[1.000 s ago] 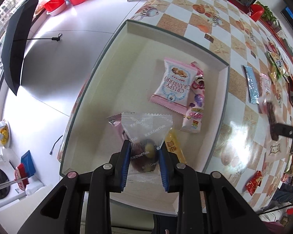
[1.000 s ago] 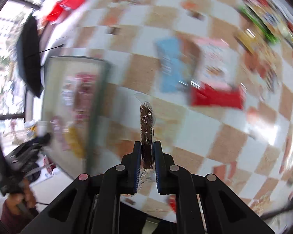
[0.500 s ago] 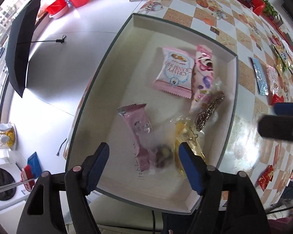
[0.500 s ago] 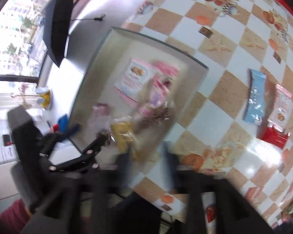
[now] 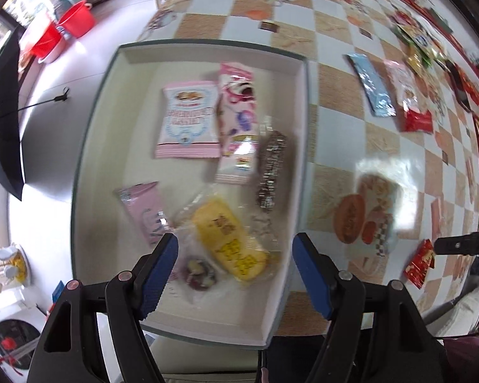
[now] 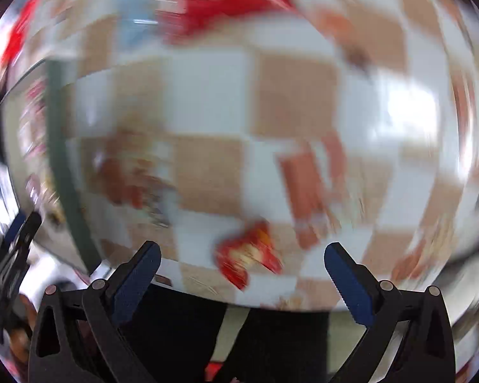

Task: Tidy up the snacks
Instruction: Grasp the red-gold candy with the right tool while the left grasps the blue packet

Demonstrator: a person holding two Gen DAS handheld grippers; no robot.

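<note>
A white tray [image 5: 305, 111] holds several snacks: a pink-and-white cranberry packet [image 5: 188, 118], a pink cartoon packet [image 5: 238, 121], a dark chocolate bar in clear wrap [image 5: 271, 169], a yellow cake [image 5: 230, 239], a small pink packet [image 5: 143, 210] and a clear packet with a dark round sweet [image 5: 198, 271]. My left gripper [image 5: 235, 241] hangs open over the tray's near end, holding nothing. The right wrist view is badly blurred. My right gripper [image 6: 242, 250] is over the checkered table with its jaws opening wide and nothing gripped. A small red packet [image 6: 249, 255] lies on the table beneath it.
On the checkered tablecloth right of the tray lie a blue packet [image 5: 372, 89], a red packet [image 5: 416, 121], a small red packet [image 5: 420, 263] and many more snacks along the far edge. The tray's green rim [image 6: 64, 159] shows at the left of the right wrist view.
My left gripper opened and left the clear sweet packet in the tray. My right gripper let the chocolate bar go into the tray, opened, and swung away over the table.
</note>
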